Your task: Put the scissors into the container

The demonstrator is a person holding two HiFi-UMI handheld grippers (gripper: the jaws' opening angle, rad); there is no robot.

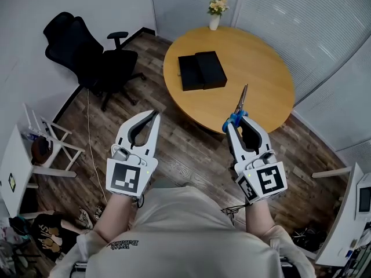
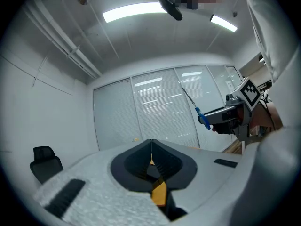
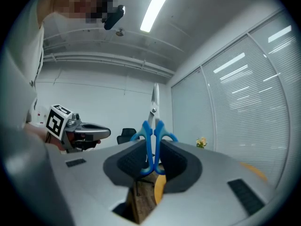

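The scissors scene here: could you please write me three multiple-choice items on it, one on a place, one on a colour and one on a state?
1. Where does the black container lie?
A) on the round table
B) on a shelf
C) in a drawer

2. What colour are the handles of the scissors?
A) red
B) blue
C) yellow

3. How is the left gripper?
A) wide open
B) shut on a cup
C) shut, holding nothing

Answers:
1 A: the head view shows it on the wooden tabletop.
2 B: the blue handles sit clamped in the right gripper.
3 C: its fingers meet with nothing between them.
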